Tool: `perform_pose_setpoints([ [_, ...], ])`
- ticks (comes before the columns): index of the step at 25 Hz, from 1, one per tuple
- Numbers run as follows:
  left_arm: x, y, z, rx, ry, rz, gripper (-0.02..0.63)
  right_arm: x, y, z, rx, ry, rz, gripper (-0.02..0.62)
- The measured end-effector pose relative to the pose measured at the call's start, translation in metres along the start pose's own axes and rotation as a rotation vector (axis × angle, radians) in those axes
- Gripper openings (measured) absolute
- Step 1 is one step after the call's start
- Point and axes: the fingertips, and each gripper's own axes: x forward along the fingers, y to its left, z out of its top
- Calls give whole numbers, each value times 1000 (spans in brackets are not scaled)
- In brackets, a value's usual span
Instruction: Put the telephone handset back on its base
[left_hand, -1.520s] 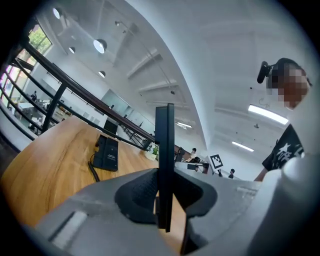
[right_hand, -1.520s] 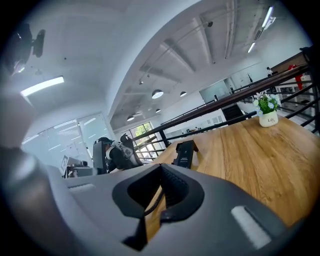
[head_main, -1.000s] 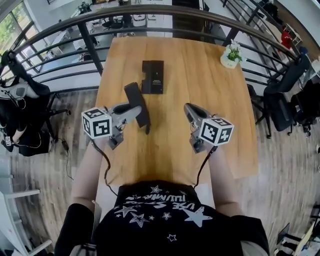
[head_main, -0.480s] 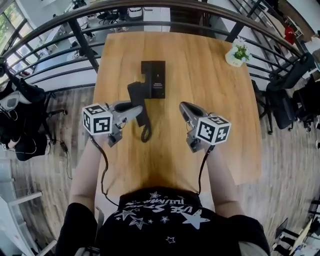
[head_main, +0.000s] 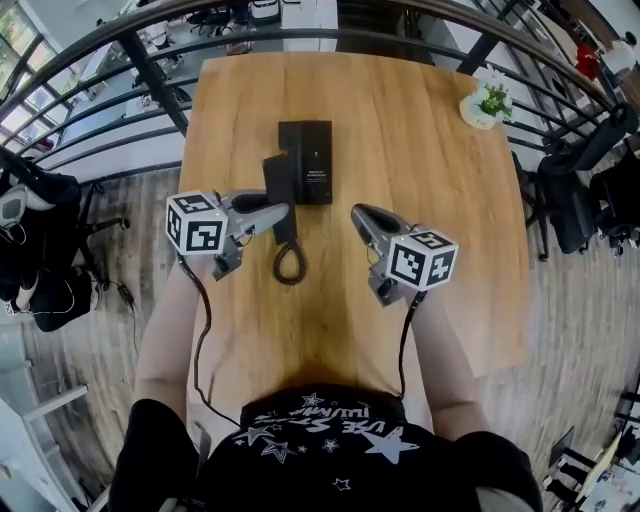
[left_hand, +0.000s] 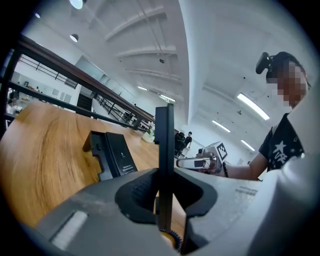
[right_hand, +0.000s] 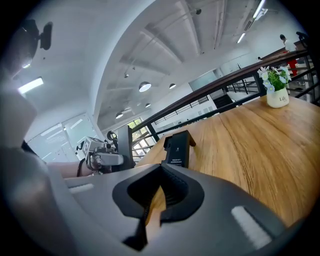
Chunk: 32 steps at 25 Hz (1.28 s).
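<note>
The black telephone base (head_main: 311, 158) lies flat on the wooden table (head_main: 420, 150). The black handset (head_main: 281, 192) hangs just off the base's near left corner, overlapping its left edge in the head view. My left gripper (head_main: 285, 209) is shut on the handset's lower part, and the coiled cord (head_main: 289, 265) dangles below. In the left gripper view the handset (left_hand: 164, 145) shows edge-on between the jaws, with the base (left_hand: 111, 154) beyond on the left. My right gripper (head_main: 356, 212) hovers right of the handset, jaws together and empty. The right gripper view shows the base (right_hand: 177, 148) ahead.
A small potted plant (head_main: 487, 103) stands at the table's far right corner. A dark metal railing (head_main: 150, 75) curves round the far and left sides of the table. Office chairs (head_main: 580, 190) stand on the floor to the right.
My left gripper has carried the handset forward and right, from beside the base's near left to against its left edge. The handset has turned more upright, and the right gripper has edged left.
</note>
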Motion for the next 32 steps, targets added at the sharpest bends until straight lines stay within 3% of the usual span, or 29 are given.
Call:
perform_pose_setpoints([
  [7,15,26,7,-9,18,-59,84,14,-14,-7,30,17,-5,1],
  [20,31,85,19,-70,29,-63,84,30,-41,-10,76,30,-18,1],
  [26,38,93,19,-50,54,-97,84,36,-46,-14,86,42,-16,1],
  [32,42,96,20,-84,50,-136,84,38,-48,-19,103,53,-16,0],
])
